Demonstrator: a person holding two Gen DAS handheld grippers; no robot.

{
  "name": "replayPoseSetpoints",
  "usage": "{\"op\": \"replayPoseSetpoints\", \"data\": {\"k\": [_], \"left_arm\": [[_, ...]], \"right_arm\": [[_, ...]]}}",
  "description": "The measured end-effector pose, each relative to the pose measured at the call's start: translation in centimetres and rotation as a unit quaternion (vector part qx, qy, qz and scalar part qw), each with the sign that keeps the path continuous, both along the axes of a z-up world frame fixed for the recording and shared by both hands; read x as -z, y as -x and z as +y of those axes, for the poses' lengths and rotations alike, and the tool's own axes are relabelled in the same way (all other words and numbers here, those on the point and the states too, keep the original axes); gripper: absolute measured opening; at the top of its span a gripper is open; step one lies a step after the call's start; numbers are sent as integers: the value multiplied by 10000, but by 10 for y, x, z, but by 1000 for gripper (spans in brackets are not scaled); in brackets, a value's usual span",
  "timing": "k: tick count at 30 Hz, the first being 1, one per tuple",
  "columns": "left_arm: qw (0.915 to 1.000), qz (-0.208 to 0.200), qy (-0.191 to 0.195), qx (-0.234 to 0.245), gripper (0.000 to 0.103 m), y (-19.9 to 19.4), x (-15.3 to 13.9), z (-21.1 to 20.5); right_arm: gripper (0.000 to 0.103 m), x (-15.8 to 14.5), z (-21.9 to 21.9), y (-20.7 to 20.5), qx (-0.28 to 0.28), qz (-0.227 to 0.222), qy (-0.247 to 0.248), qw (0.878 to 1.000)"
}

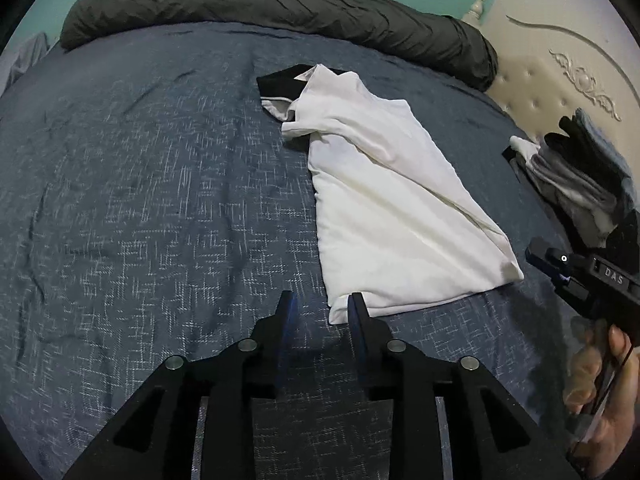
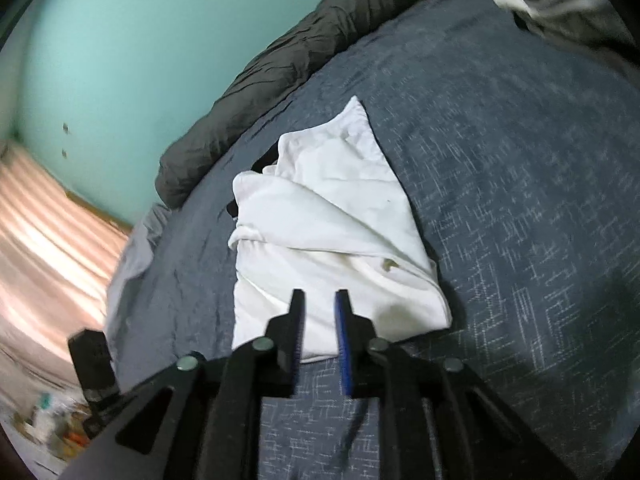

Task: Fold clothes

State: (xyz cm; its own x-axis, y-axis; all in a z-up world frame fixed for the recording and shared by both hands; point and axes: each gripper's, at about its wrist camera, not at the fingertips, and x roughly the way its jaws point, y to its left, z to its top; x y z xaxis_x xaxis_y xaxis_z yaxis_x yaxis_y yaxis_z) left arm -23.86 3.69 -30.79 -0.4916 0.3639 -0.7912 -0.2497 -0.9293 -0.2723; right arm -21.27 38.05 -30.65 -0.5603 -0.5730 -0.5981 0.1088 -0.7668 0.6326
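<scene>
The white shirt (image 1: 384,200) lies lengthwise-folded on the bed (image 1: 140,200), its hem just ahead of the left gripper (image 1: 322,304) and right gripper (image 2: 320,300), both jaws spread empty, seemingly poised for a hem grab.

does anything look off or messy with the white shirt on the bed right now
Yes. The white shirt is only roughly folded: it lies askew on the blue bedspread, with uneven wrinkled layers and a black-trimmed sleeve poking out at the far end. There is also a small brownish mark near its right edge.
</scene>
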Motion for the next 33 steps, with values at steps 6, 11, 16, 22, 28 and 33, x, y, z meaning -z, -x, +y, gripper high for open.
{"op": "replayPoseSetpoints", "data": {"k": [6, 11, 16, 22, 28, 33], "left_arm": [[9988, -81, -397, -268, 50, 20, 0, -12], [9975, -271, -470, -452, 55, 34, 16, -21], [9965, -247, -495, -624, 55, 44, 19, -34], [9950, -276, -594, -748, 60, 49, 22, -42], [9946, -312, -650, -751, 62, 55, 28, -42], [9934, -327, -771, -785, 63, 59, 31, -46]], "right_arm": [[33, -11, -28, 16, -246, 85, -728, 9970], [38, -24, -66, 43, -793, 261, -1458, 9858], [40, -36, -106, 71, -1326, 437, -2099, 9677], [41, -34, -169, 107, -1887, 586, -2535, 9469], [41, -14, -212, 131, -2196, 487, -2747, 9349], [41, -3, -233, 139, -2359, 460, -2903, 9263]]}}
